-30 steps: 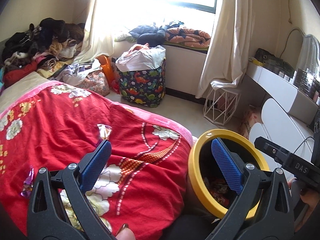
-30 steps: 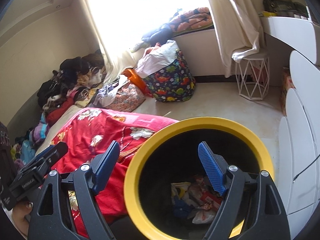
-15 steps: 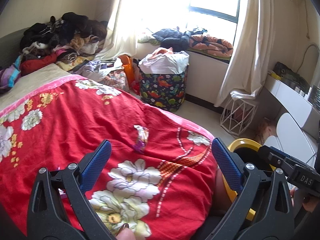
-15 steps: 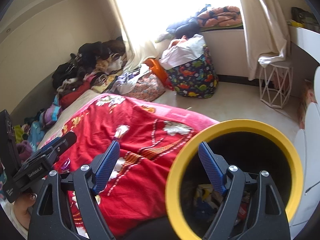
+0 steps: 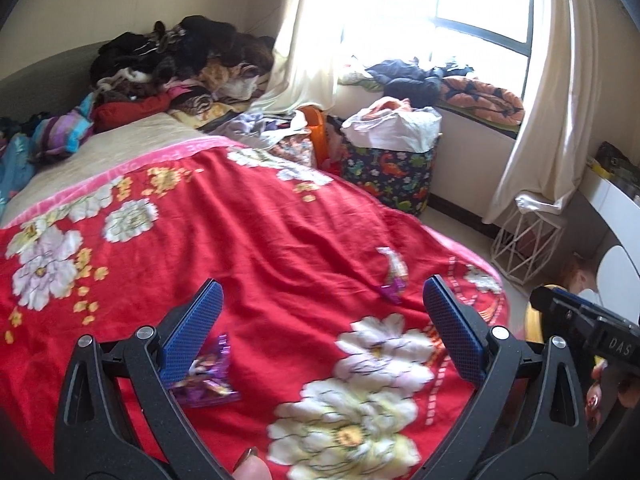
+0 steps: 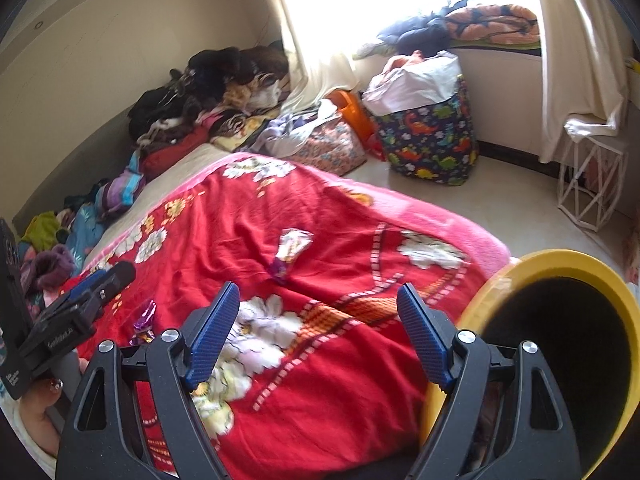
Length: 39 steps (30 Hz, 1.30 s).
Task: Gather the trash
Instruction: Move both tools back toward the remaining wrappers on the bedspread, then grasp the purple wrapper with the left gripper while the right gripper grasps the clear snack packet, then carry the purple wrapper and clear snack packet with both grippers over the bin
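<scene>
Now left tongs (image 5: 322, 330) agape; pale wrapper (image 5: 394, 274) lengthwise toward window

We find both wrist cameras low over the red floral blanket (image 5: 280, 240), looking along their open blue fingers toward the window at 12 o'clock. Our left view sits close above the blanket, with the right gripper (image 5: 592, 332) at 4 o'clock; our right view shows the left gripper (image 6: 80, 304) at 9 o'clock. Both share the blanket and the dinosaur-print basket (image 6: 432, 140).
</scene>
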Each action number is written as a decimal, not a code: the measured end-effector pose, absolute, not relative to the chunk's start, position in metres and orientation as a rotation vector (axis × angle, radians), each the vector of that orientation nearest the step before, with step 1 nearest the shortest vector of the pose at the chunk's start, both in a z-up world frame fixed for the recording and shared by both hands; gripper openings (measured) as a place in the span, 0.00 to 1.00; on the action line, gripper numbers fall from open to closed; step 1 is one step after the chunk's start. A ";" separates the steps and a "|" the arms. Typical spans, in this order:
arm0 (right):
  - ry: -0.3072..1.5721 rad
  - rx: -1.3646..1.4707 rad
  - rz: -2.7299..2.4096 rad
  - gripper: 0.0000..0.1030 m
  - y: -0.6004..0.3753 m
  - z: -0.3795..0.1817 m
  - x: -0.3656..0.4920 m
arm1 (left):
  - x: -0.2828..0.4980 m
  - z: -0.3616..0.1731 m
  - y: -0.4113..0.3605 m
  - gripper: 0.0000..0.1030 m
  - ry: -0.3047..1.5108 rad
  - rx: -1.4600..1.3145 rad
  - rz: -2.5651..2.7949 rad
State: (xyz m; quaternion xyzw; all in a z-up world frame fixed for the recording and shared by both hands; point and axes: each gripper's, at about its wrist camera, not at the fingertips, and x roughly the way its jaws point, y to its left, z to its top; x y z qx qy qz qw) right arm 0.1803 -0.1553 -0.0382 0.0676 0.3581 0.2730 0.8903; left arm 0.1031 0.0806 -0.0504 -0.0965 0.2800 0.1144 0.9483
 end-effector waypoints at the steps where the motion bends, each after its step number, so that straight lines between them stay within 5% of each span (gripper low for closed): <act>1: 0.746 0.136 0.577 0.76 -0.149 -0.040 0.183 | 0.101 -0.053 0.087 0.89 0.579 -0.200 0.249; 10: 0.842 0.144 0.630 0.71 -0.085 -0.066 0.232 | 0.086 -0.090 0.141 0.89 0.688 -0.285 0.353; 19: 0.975 0.173 0.588 0.56 -0.049 -0.109 0.278 | 0.085 -0.113 0.156 0.78 0.756 -0.343 0.346; 22: 1.022 0.218 0.594 0.41 -0.047 -0.123 0.290 | 0.087 -0.118 0.156 0.74 0.777 -0.350 0.335; 25: 1.046 0.219 0.624 0.21 -0.046 -0.128 0.294 | 0.090 -0.126 0.155 0.67 0.803 -0.366 0.326; 31: 0.993 0.224 0.658 0.20 -0.069 -0.114 0.271 | 0.096 -0.136 0.147 0.35 0.847 -0.354 0.323; 39: 0.899 0.230 0.633 0.20 -0.122 -0.088 0.234 | 0.109 -0.114 0.115 0.23 0.801 -0.295 0.244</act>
